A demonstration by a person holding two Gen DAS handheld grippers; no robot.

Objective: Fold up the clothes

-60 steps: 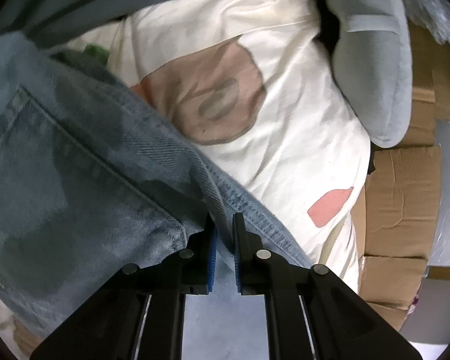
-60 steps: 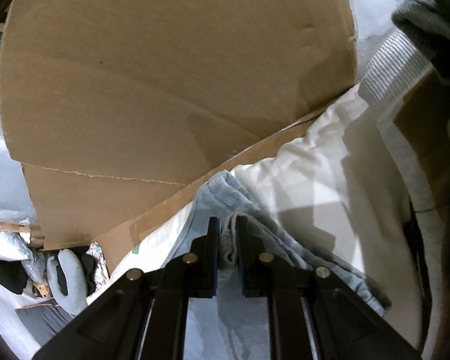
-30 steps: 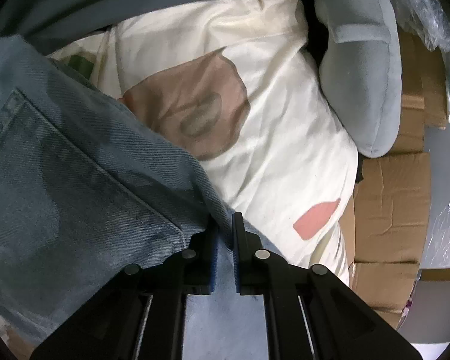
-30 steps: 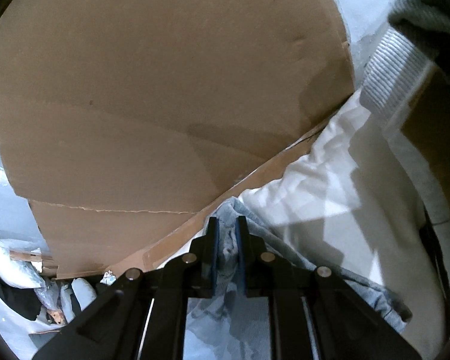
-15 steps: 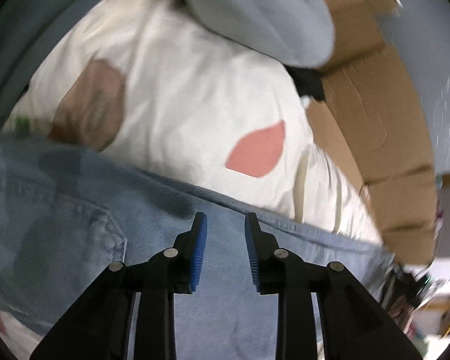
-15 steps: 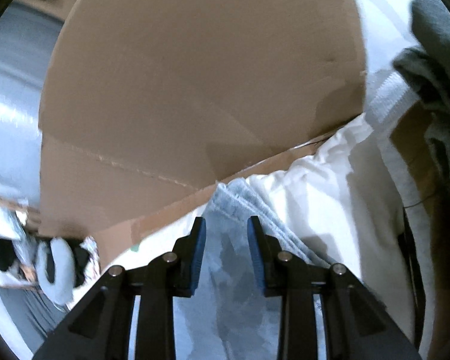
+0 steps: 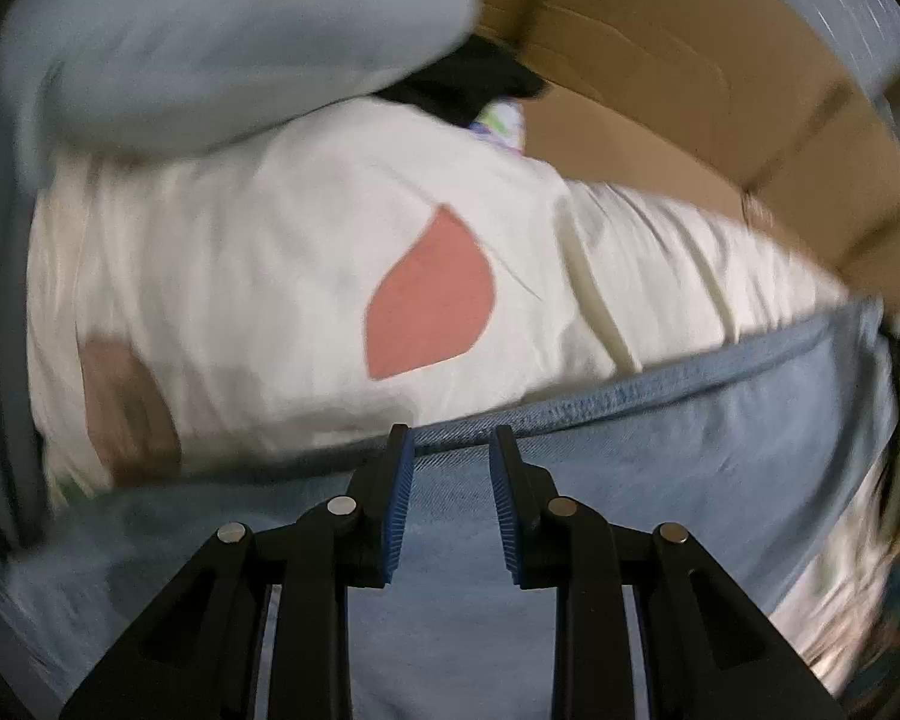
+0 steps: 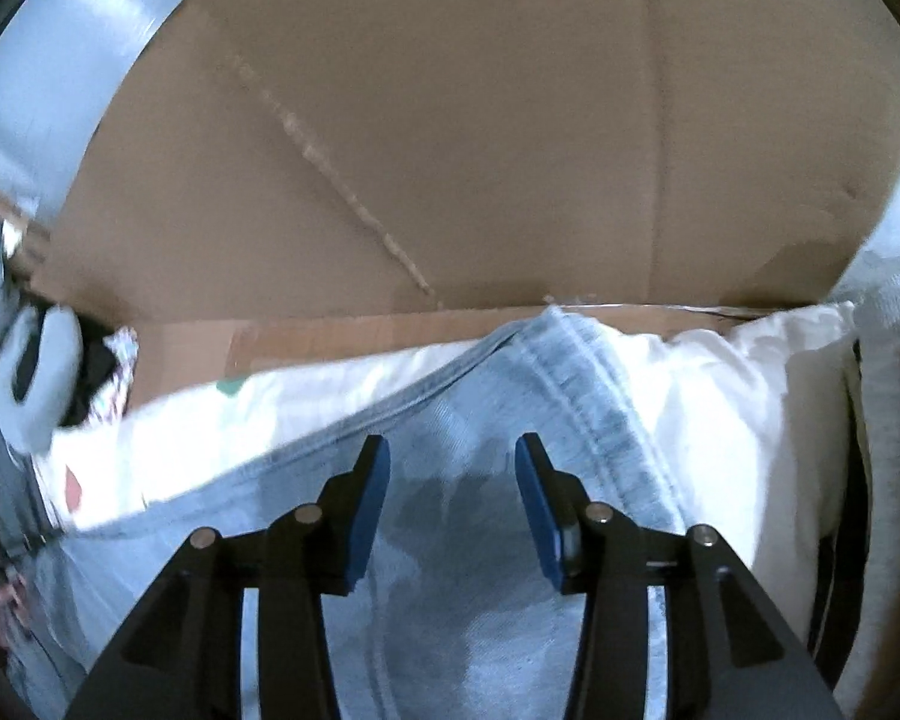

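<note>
The jeans [image 7: 660, 468] lie on the bedsheet [image 7: 270, 276], cardboard [image 8: 480, 138] behind them.

The left gripper [image 7: 449, 444] has let go of the jeans [image 7: 660, 468]; the right gripper [image 8: 450, 450] released too, jaws opening.

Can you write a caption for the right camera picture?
Right claw opening above the jeans lying on a white blanket.

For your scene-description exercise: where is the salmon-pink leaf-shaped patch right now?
In the left wrist view, the salmon-pink leaf-shaped patch sits mid-frame on the cream printed bedcover, just above the hem of the light-blue denim jeans and below the brown cardboard box.
</note>
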